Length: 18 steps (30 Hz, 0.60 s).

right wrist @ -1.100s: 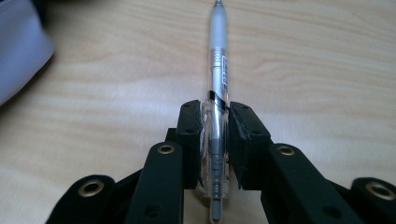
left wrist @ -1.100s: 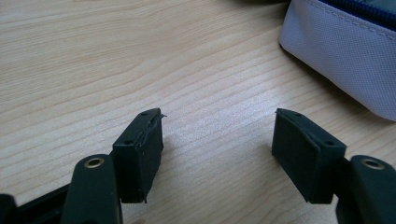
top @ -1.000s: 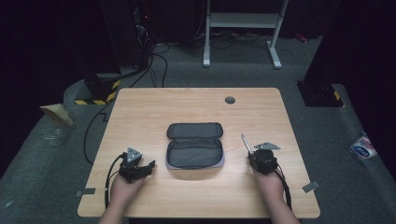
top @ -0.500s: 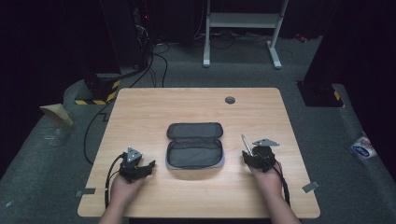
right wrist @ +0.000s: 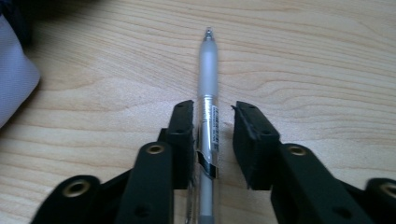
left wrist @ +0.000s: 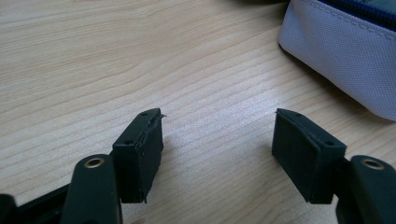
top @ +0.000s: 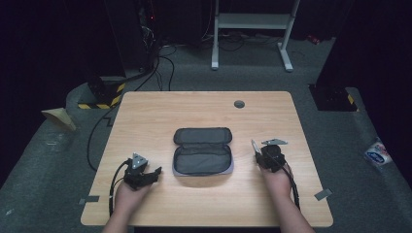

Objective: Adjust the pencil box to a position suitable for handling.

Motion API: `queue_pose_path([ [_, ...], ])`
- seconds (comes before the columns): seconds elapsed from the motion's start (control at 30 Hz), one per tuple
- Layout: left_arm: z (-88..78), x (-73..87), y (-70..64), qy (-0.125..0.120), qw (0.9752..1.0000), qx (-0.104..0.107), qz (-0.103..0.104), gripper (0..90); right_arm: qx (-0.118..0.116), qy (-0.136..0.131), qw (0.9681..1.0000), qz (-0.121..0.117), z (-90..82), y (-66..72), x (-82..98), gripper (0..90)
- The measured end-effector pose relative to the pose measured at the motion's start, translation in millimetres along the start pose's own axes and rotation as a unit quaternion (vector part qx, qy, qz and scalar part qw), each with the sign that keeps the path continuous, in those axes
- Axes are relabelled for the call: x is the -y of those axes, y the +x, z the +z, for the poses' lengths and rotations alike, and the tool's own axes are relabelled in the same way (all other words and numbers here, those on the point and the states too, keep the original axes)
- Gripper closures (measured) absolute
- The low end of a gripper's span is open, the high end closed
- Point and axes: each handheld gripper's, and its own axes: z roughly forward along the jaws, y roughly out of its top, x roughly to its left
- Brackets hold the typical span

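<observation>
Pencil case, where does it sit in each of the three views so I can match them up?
High view: the pencil case lies open at the table's middle, between the two hands.
Left gripper view: its pale outer wall takes the top right corner.
Right gripper view: a pale rounded bit sits at the left edge.
Shared landmark: the light wooden table under it.

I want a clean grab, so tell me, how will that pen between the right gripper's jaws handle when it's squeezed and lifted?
The pen looks like a stiff, slim plastic tube, so probably light. Its round, smooth barrel may roll or slip. The right gripper has just been closing around it, with a gap beside one pad.
</observation>
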Motion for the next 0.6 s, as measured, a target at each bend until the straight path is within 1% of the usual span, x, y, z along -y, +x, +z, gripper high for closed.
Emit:
queue_pose_path([
  [0.13,0.0,0.0,0.0,0.0,1.0,0.0,0.0,33.7,0.001,-0.001,1.0,-0.003,-0.1,0.4,0.3,77.7],
  [0.23,0.4,-0.3,0.2,0.0,1.0,0.001,0.0,33.6,0.004,-0.003,0.9999,-0.012,-0.2,1.8,0.9,78.1],
  [0.37,0.5,-0.2,0.2,0.0,1.0,0.001,0.0,33.6,0.006,0.001,0.9999,-0.011,-0.4,2.6,0.2,78.3],
  [0.43,0.3,-0.2,0.1,0.0,1.0,0.0,0.0,33.6,0.007,0.002,0.9998,-0.018,-0.1,2.0,-0.7,78.5],
  [0.57,0.3,-0.1,-0.1,-0.001,1.0,0.0,0.0,33.6,0.003,0.013,0.9999,-0.007,-0.8,2.1,-2.7,78.6],
  [0.6,0.1,0.0,-0.1,-0.001,1.0,0.0,0.0,33.6,0.003,0.01,0.9999,-0.008,-0.9,1.7,-2.8,78.7],
])
